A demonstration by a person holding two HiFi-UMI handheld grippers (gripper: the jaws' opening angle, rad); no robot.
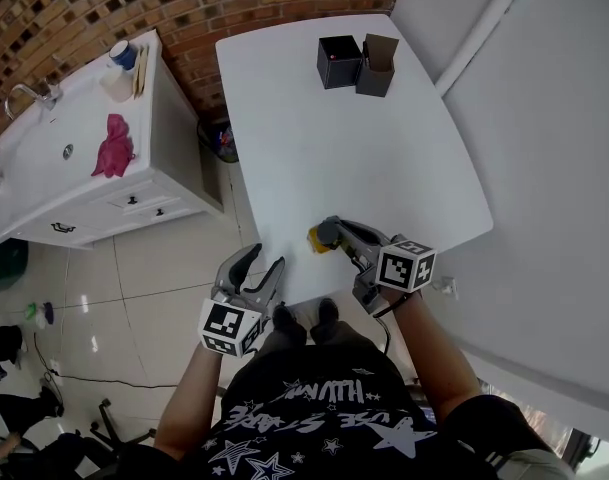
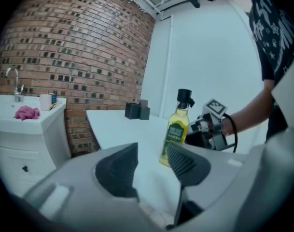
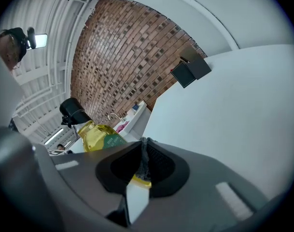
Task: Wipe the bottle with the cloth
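Observation:
A yellow bottle point(image 1: 315, 239) with a black cap stands upright near the front edge of the white table point(image 1: 314, 138). In the left gripper view the bottle point(image 2: 176, 132) has my right gripper point(image 2: 207, 127) close beside it. The right gripper point(image 1: 331, 232) has its pads together point(image 3: 143, 146), and the bottle point(image 3: 101, 137) shows just past its left jaw. My left gripper point(image 1: 266, 263) hangs off the table's front edge, open point(image 2: 151, 151), with nothing between its jaws. A pink cloth point(image 1: 114, 146) lies on the sink cabinet far to the left point(image 2: 27, 112).
A black box point(image 1: 339, 61) and a dark open box point(image 1: 376, 66) stand at the table's far end. The white sink cabinet point(image 1: 44, 183) with a tap point(image 1: 39, 96) and a cup point(image 1: 124, 56) stands left, across a strip of tiled floor point(image 1: 134, 298).

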